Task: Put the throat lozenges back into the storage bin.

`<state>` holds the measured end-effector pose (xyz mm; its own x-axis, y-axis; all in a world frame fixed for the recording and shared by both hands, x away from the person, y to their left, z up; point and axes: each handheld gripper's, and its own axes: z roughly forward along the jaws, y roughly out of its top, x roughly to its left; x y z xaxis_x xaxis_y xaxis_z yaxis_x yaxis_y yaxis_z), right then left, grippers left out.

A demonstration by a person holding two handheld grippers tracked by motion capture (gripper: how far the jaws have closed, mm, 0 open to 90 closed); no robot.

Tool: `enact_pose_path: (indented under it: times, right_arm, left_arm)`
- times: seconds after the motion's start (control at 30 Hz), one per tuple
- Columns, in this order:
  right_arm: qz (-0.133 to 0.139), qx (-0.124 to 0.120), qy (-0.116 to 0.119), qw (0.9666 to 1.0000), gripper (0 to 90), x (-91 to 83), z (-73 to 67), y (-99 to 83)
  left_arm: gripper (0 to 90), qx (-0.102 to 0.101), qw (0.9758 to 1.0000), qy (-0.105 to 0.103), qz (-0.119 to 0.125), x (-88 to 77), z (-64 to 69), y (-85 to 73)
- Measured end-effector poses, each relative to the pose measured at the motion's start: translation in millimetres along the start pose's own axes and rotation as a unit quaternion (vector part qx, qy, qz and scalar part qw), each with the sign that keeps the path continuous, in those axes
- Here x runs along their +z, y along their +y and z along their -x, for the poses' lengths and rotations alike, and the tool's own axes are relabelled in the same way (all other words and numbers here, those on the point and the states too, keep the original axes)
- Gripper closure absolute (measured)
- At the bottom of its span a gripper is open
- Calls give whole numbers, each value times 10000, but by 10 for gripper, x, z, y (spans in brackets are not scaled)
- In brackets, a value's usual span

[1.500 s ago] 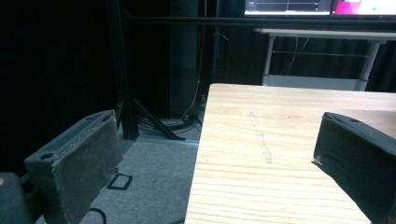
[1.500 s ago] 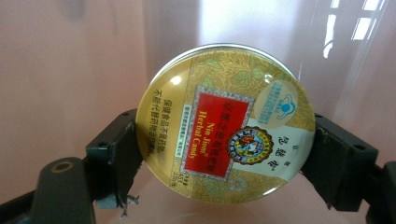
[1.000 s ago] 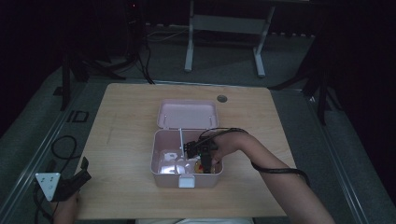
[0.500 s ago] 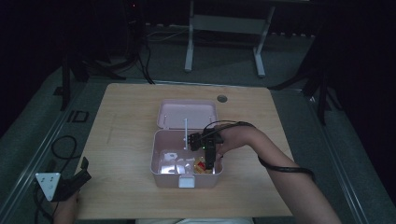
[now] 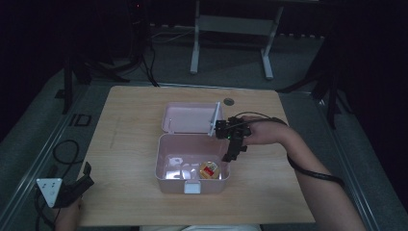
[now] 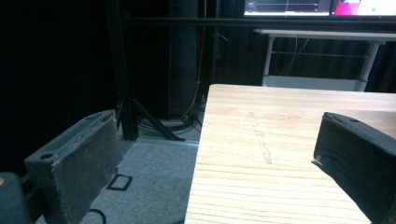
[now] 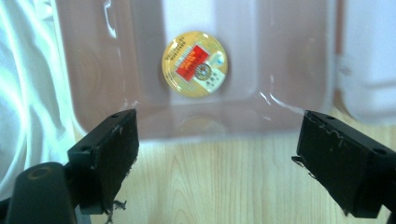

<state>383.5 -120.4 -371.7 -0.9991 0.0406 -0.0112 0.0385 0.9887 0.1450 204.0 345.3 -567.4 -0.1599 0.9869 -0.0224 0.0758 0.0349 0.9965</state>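
Right gripper (image 5: 234, 147) hangs wide open and empty just beside the right wall of the open pink plastic box (image 5: 192, 166), jaws tipped down, the person's right forearm (image 5: 308, 166) reaching in from the lower right. Just beyond the jaws, inside the box, lies a round gold tin with a red label (image 7: 195, 64); its print is too small to read. Left gripper (image 5: 67, 190), open and empty, rests at the light wooden table (image 5: 130, 139)'s near left corner, well apart from it.

The pink box (image 5: 192, 166) is open from above; its raised lid (image 5: 190, 118) blocks the far side
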Motion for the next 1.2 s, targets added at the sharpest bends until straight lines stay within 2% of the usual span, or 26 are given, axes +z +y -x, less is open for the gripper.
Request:
enact_pose_path:
  times: [0.03,0.17,0.27,0.43,0.47,0.5,0.67,0.7,0.73,0.77,0.8,0.9,1.0,1.1,1.17,1.2]
  right_arm:
    - [119,53,-105,9999,125,-44,16,-120]
    - [290,217,-150,9992,126,-44,55,-327]
    - [338,379,-241,9984,122,12,84,-474]
    - [695,693,-503,9939,120,184,152,-707]
    - [695,693,-503,9939,120,184,152,-707]
    - [871,832,-595,9909,120,285,186,-797]
    - [1264,1158,-764,9822,119,593,255,-994]
    - [1326,1192,-813,9806,118,662,264,-1027]
    - [1326,1192,-813,9806,118,662,264,-1027]
    - [1494,1340,-880,9757,116,805,278,-1090]
    - [1552,1402,-905,9737,115,874,288,-1121]
    - [1840,1650,-1033,9635,114,1064,301,-1214]
    - [2057,1970,-1218,9508,114,1219,320,-1313]
    - [2334,2295,-1467,9334,114,1326,341,-1428]
    - [2545,2491,-1655,9197,114,1380,346,-1516]
    - [2635,2607,-1674,9136,114,1407,355,-1565]
  left_arm:
    - [11,4,10000,0,-1,1,1,0]
    - [11,1,10000,3,-2,1,1,0]
    - [11,0,10000,5,-3,1,1,0]
    - [11,1,10000,0,3,0,0,0]
    - [10,1,10000,0,3,0,0,0]
    - [11,-3,10000,0,2,0,-1,0]
    - [11,-7,10000,-5,-3,0,-2,0]
    - [11,-6,10000,-7,-1,-1,-2,0]
    - [11,-6,10000,-7,-1,-1,-2,0]
    - [11,-7,10000,-6,-1,-1,-2,0]
    - [11,-6,10000,-8,-1,-1,-3,0]
    - [10,-5,10000,-9,-1,-1,-3,0]
    - [11,-7,10000,-9,3,-1,-2,0]
    - [11,-5,10000,-16,0,-1,-3,0]
    - [11,-6,10000,-15,4,-2,-3,0]
    - [11,-6,10000,-15,4,-2,-3,0]
